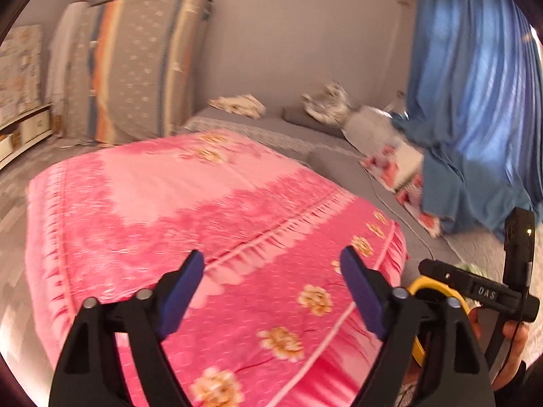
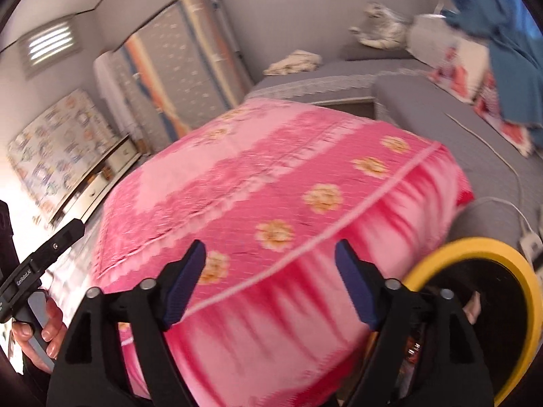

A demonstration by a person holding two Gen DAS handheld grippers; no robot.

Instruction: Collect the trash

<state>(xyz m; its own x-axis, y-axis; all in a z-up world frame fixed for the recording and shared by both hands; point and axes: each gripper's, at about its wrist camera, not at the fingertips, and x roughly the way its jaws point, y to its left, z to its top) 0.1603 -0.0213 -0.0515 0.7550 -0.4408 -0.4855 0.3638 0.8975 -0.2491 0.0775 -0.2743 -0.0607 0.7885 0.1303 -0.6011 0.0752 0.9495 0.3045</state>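
Our left tool (image 1: 271, 291) and right tool (image 2: 269, 286) both gaped released, nothing between the pads, over the folded pink blanket (image 1: 190, 210). At four o'clock stood the yellow-rimmed bin (image 2: 488, 268); its contents we could not tell. Grey bedding (image 1: 271, 129) and blue curtain (image 1: 475, 84) lay beyond at one o'clock.

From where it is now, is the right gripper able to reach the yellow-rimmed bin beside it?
Probably yes. The right gripper is open and empty, and the yellow-rimmed bin stands close by at the edge of the pink quilt, with nothing between them. The gripper would only need to swing sideways to it.
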